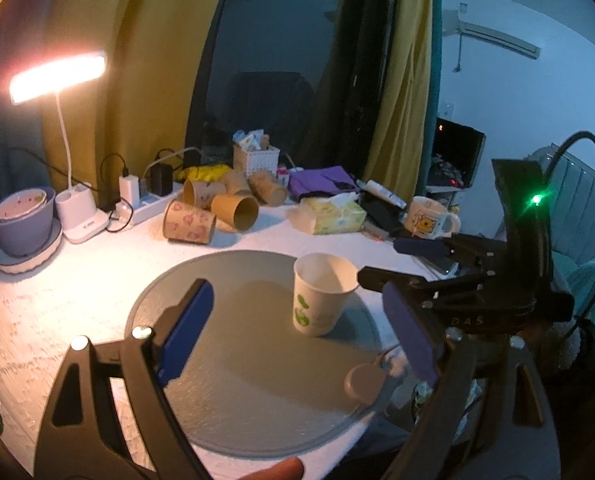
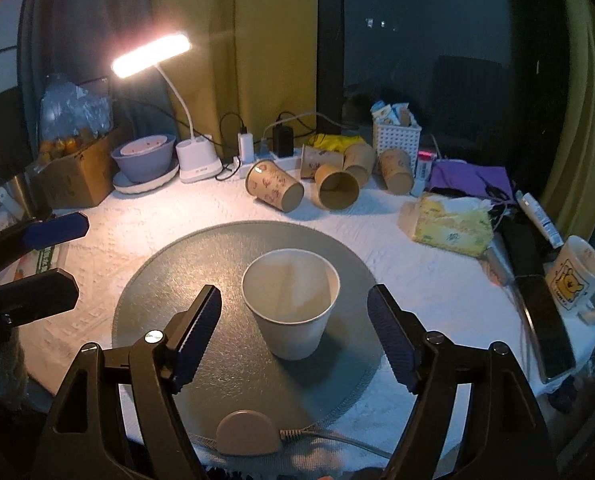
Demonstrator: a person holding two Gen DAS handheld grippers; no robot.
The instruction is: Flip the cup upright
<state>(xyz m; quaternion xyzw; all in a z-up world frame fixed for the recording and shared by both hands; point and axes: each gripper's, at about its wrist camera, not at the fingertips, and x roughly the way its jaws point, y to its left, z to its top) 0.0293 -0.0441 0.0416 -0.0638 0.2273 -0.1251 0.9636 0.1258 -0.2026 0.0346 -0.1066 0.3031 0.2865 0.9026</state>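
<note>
A white paper cup with a green print stands upright, mouth up, on the round grey mat. It also shows in the left wrist view on the mat. My right gripper is open, its blue-padded fingers apart on either side of the cup, a little short of it and not touching. My left gripper is open and empty, to the left of the cup. The right gripper shows open at the right of the left wrist view.
Several brown paper cups lie on their sides at the back. A tissue pack, a bear mug, a phone, a lit desk lamp, a power strip and a bowl ring the mat.
</note>
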